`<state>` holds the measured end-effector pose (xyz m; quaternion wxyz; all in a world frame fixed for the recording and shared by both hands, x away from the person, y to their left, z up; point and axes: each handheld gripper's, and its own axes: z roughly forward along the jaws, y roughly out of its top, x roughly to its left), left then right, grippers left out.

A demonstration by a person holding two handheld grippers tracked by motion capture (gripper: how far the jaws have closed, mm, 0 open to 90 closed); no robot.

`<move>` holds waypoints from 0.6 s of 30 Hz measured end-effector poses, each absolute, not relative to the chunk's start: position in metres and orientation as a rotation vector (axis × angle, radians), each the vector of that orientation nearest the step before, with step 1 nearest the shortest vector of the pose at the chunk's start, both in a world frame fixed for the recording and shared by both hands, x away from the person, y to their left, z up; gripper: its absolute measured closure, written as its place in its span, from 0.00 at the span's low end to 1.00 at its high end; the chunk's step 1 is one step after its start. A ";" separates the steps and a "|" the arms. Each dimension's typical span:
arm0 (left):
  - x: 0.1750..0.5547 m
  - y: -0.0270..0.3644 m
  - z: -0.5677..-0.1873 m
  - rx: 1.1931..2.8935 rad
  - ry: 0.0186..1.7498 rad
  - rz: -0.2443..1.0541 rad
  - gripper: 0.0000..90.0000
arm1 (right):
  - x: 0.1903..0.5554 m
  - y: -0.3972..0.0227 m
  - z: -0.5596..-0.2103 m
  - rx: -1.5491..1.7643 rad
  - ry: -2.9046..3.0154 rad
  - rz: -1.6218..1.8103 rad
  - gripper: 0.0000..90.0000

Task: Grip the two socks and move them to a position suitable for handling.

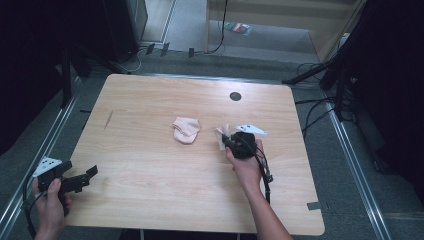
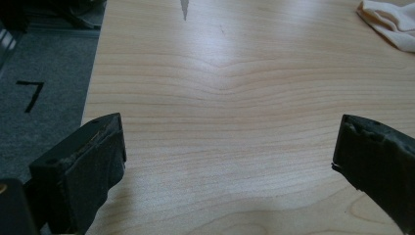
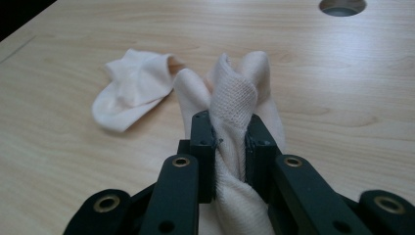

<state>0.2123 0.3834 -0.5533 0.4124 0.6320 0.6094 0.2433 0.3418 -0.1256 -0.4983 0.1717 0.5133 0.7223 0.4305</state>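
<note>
Counter (image 1: 150, 165): pale wood grain, rounded corners, a round dark grommet hole (image 1: 235, 96) near its far edge. A thin dark scratch mark (image 1: 109, 119) sits toward the far left of the top.

Containers: nothing on the counter that holds anything. Two pale pink socks are the loose items.

Flat sock (image 1: 186, 129): lies crumpled near the middle of the counter, free of both tools. In the right gripper view it rests left of and beyond the jaws (image 3: 132, 93), opening turned toward the held one.

Held sock (image 1: 223, 135): bunched and standing up from the jaws of the right hand-held gripper (image 1: 231, 142), just right of the flat sock. In the right gripper view the knit fabric (image 3: 235, 98) is pinched tight between the two black jaws, with folds rising above them and more cloth trailing below. The right hand (image 1: 246, 167) wraps the tool's body; a white plate sits on top of it.

Left hand-held gripper (image 1: 85, 176): held by the left hand (image 1: 50, 197) at the near left corner of the counter, well apart from both socks. Jaws spread wide, nothing between them; the left gripper view shows bare wood across the gap.

Writing: a black "7" (image 2: 30, 94) marked on the grey floor (image 2: 44, 88) beside the counter's left edge. No labels readable on the socks.
</note>
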 end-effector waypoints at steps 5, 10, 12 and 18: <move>0.211 0.383 -0.552 1.567 1.559 0.654 0.00 | 0.322 -0.116 -0.498 1.396 2.057 1.201 0.87; 0.210 0.381 -0.550 1.573 1.561 0.679 0.00 | 0.303 -0.107 -0.516 1.427 2.079 1.204 0.87; 0.211 0.378 -0.548 1.564 1.551 0.670 0.00 | 0.297 -0.103 -0.519 1.431 2.087 1.219 0.87; 0.213 0.360 -0.542 1.579 1.517 0.663 0.00 | 0.277 -0.087 -0.517 1.433 2.116 1.283 0.87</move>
